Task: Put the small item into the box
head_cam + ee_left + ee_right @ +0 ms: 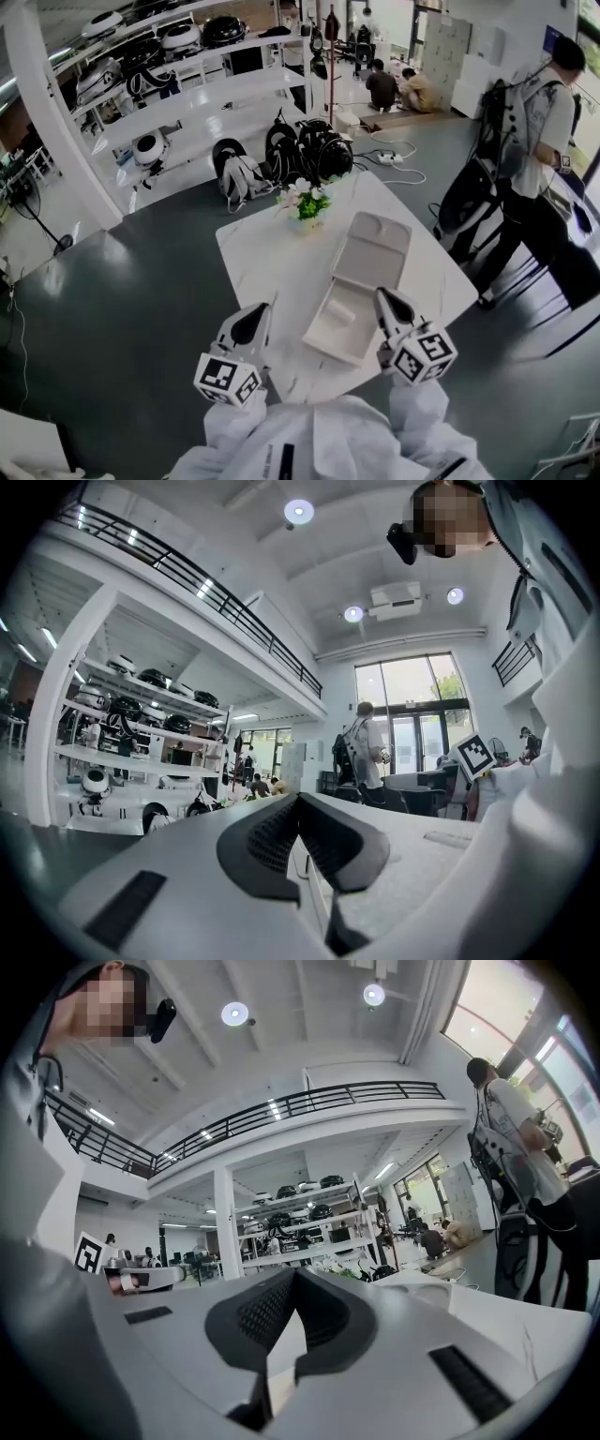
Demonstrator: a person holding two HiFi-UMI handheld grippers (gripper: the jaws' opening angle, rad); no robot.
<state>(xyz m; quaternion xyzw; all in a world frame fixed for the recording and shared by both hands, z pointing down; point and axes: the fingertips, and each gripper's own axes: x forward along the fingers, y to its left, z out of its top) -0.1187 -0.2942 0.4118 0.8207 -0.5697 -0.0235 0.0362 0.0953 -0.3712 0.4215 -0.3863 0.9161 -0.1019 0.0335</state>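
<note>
An open white box (349, 330) lies on the white table (272, 262), its lid (377, 246) folded back away from me. A small pale block (340, 312) lies in the box's near half. My left gripper (259, 317) hovers at the table's near edge, left of the box, with its jaws closed together and nothing between them. My right gripper (385, 300) is just right of the box's near half, jaws also closed and empty. In the left gripper view the black pads (272, 841) meet at the tip of the left gripper (300, 799). The right gripper (295, 1274) shows the same in the right gripper view.
A small pot of flowers (308, 202) stands at the table's far side. A person with a backpack (534, 141) stands to the right, beside a dark chair. Black bags (298, 150) lie on the floor beyond the table, in front of white shelves (178, 94).
</note>
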